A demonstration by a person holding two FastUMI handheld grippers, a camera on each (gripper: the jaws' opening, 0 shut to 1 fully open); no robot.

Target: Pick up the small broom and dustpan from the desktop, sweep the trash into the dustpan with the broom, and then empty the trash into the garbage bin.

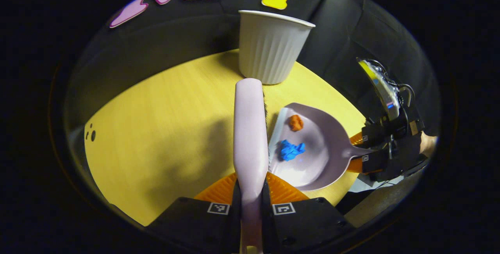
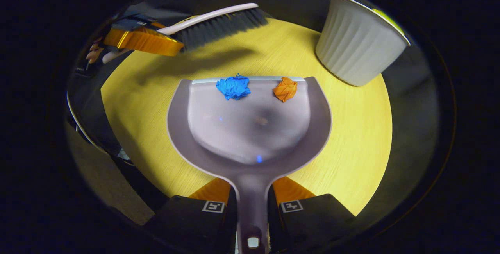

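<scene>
- Left gripper view: the left gripper (image 1: 250, 203) has its jaws pinching the handle of the small broom (image 1: 250, 136), which points forward over the yellow wooden surface (image 1: 164, 121) toward the ribbed white garbage bin (image 1: 269, 49) at the far edge.
- Just right of the broom sits the dustpan (image 1: 316, 148), its front lip toward the broom head. A blue crumpled scrap (image 1: 290, 150) and an orange crumpled scrap (image 1: 296, 122) lie inside it, near the lip.
- The right gripper (image 1: 361, 150) shows farther off at the right, its jaws closed on the dustpan's handle.
- Right gripper view: the right gripper (image 2: 250, 207) pinches the dustpan (image 2: 250, 129) handle between its jaws. The blue scrap (image 2: 233, 87) and the orange scrap (image 2: 285, 88) rest just inside the front lip.
- The broom (image 2: 218, 23) is held above the surface at upper left, bristles down and clear of the pan, in the left gripper (image 2: 142, 41). The bin (image 2: 357, 43) stands at upper right, near the pan but apart from it.
- Step in hand, as I judge it: sweeping looks done, since both scraps are in the pan. Next the pan should be lifted with its lip tilted up so nothing rolls out, carried over the bin and tipped.
- Writing: no brand or readable label; the jaws carry small square coded markers only.
</scene>
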